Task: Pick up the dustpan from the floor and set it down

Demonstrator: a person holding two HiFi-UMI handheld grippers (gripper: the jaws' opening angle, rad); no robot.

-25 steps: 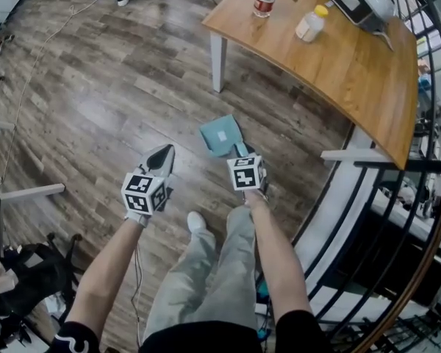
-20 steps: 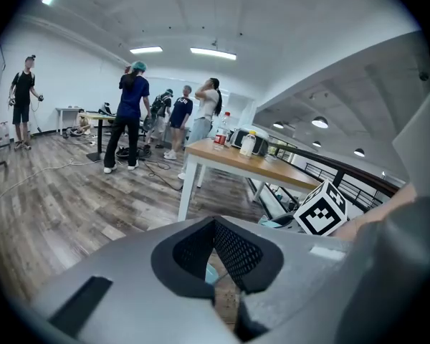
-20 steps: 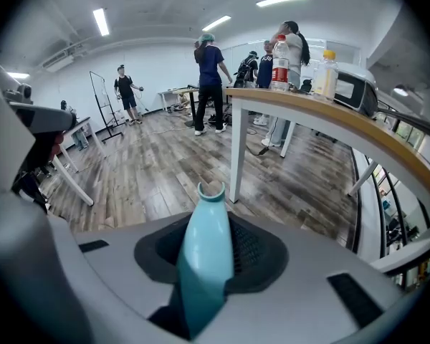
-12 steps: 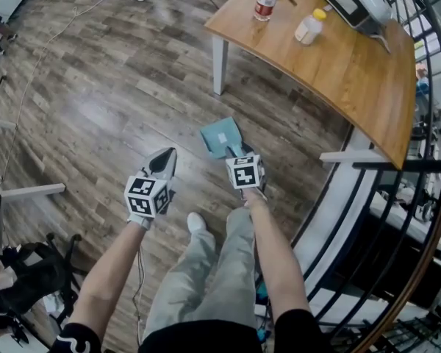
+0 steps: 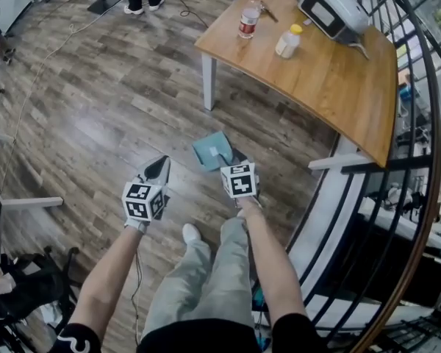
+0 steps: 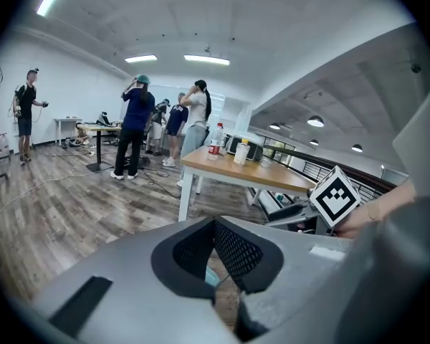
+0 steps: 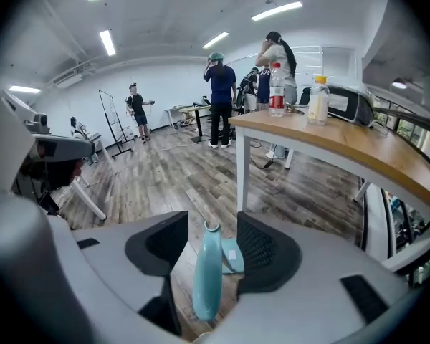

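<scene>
Right gripper [image 7: 212, 244]: jaws opening, noticeably wider than a second ago. The teal handle [image 7: 206, 278] of the dustpan [image 5: 210, 150] stands between the pads [image 7: 261, 246] with a gap on both sides, so nothing is pinched.

Dustpan: flat on the wood floor [image 5: 95, 109], at 12 o'clock from the right gripper and 6 o'clock from the near table leg [image 5: 207, 83]. It has kept that spot across the last second. The handle points back toward the person.

Left gripper [image 6: 215, 235]: at 9 o'clock from the right one, jaws pressed together at the tips and empty. It takes no part.

Reading: the release is under way and the pan rests on its own. I judge the set-down essentially done. What remains is to draw the right gripper back without knocking the handle, which is the one risk. The table [image 5: 331, 72], at 1 o'clock, is not involved.
</scene>
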